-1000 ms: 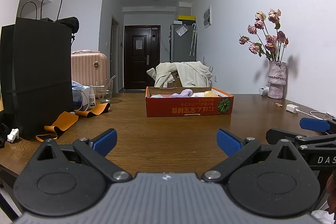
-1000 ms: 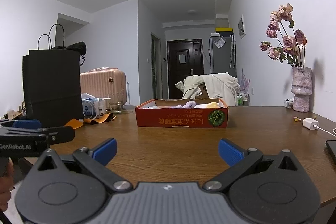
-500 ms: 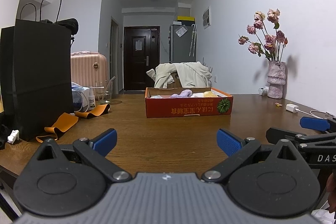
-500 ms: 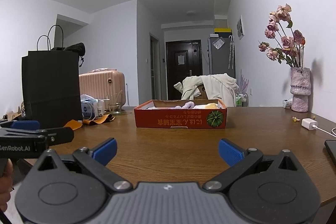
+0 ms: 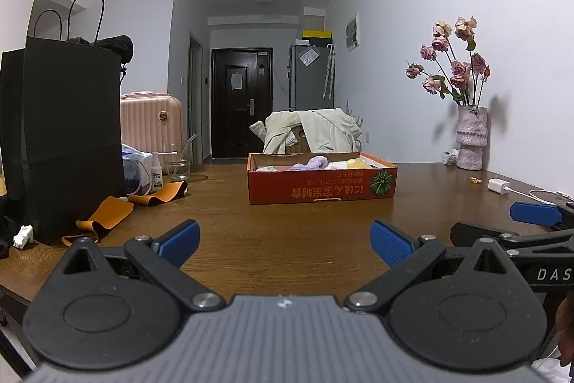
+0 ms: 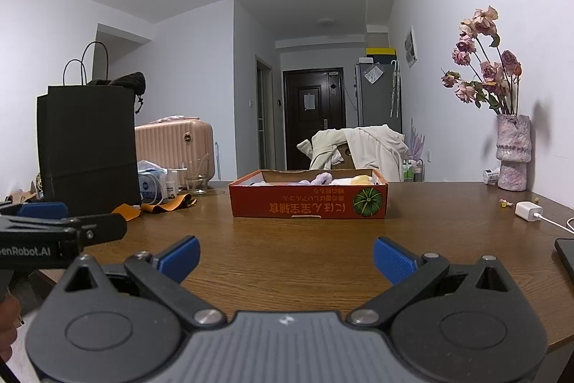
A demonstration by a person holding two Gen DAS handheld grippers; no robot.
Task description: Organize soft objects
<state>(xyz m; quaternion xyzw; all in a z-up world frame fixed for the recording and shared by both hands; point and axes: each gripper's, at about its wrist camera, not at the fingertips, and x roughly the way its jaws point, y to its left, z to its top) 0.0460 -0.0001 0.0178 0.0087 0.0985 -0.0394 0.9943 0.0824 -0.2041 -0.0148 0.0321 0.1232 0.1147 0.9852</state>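
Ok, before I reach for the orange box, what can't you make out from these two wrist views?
- Orange box, both views: its near wall hides most of the soft items; only purple, white and yellow tops show.
- Black paper bag, both views: its walls hide the contents; only a dark bundle pokes out.
- Right gripper, left wrist view: cut off by the right edge.
- Black device, right wrist view: cut off by the right edge.
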